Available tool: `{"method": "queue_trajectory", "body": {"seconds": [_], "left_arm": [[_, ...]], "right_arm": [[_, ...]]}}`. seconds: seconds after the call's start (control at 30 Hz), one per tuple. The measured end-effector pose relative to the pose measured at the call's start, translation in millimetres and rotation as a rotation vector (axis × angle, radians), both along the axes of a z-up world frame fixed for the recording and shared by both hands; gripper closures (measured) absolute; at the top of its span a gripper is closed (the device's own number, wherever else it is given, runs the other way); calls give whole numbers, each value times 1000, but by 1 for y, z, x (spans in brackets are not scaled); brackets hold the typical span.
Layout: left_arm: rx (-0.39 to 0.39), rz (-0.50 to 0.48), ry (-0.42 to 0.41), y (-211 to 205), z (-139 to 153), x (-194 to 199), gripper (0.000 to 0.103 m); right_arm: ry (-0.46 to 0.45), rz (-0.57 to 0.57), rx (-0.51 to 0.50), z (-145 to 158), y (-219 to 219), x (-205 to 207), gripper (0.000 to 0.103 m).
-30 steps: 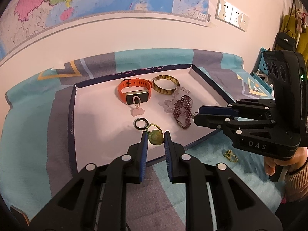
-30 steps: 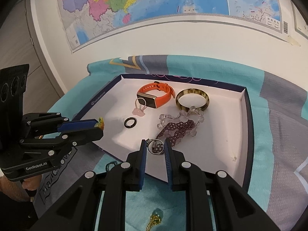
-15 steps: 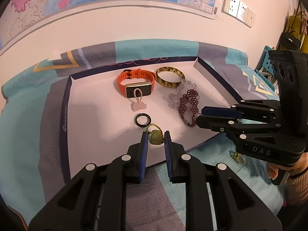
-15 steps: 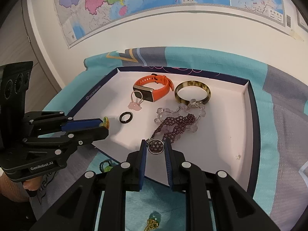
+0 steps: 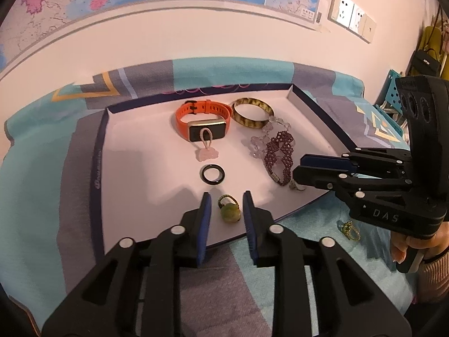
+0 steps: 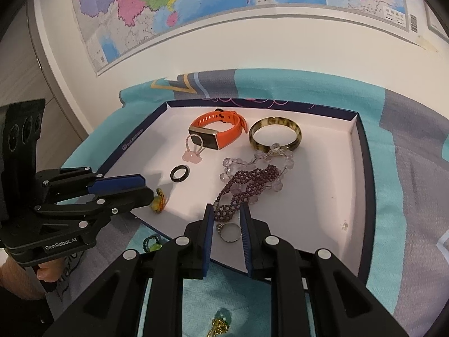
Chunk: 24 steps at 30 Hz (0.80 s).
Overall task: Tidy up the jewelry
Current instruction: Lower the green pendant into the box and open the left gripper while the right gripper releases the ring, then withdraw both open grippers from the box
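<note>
Left gripper (image 5: pixel 226 210) just opened, jaws narrowly apart either side of green bead ring (image 5: pixel 229 210) lying light, hard and apt to roll near tray (image 5: pixel 314 112) front edge; best pinched across bead; right gripper (image 6: pixel 228 229) narrowly open around silver ring (image 6: pixel 230 231).

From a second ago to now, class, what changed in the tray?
The left claw has just been opening and let go of the green bead ring, now lying on the tray. The silver ring now lies free between the right claw pads. The other jewelry stayed.
</note>
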<state>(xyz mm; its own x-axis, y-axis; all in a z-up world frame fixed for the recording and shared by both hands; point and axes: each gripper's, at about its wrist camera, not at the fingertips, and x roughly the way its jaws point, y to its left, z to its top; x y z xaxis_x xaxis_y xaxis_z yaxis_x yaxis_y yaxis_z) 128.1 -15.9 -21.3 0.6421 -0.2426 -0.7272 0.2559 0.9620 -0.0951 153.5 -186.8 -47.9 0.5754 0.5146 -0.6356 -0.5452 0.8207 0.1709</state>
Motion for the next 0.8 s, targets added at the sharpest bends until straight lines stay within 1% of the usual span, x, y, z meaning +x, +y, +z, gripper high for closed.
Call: {"method": "queue_trajectory", "body": {"seconds": [0.23,0.43,0.53,0.6,0.67,0.8], "left_arm": [[-33,10,-36,16,10,-23,75],[-59,-21,-67,21,16,-47,71],[-53,-43,-73,15,15,-58,68],[-48,-60,-72,11,12,-63,66],[-26,-71,-74,5,9,-68,65],[-22,-94,-56,-2,3,-70,63]], "right_arm": [[-22,-10,35,8,-13,-11,80],[-34,-11,53,13,-23,-24,75],[-40,-11,59,14,-27,-31,75],[-44,-9,62,14,-30,-38,71],[-49,-7,58,14,-32,-44,69],[-44,-6,50,9,-37,-55,67]]}}
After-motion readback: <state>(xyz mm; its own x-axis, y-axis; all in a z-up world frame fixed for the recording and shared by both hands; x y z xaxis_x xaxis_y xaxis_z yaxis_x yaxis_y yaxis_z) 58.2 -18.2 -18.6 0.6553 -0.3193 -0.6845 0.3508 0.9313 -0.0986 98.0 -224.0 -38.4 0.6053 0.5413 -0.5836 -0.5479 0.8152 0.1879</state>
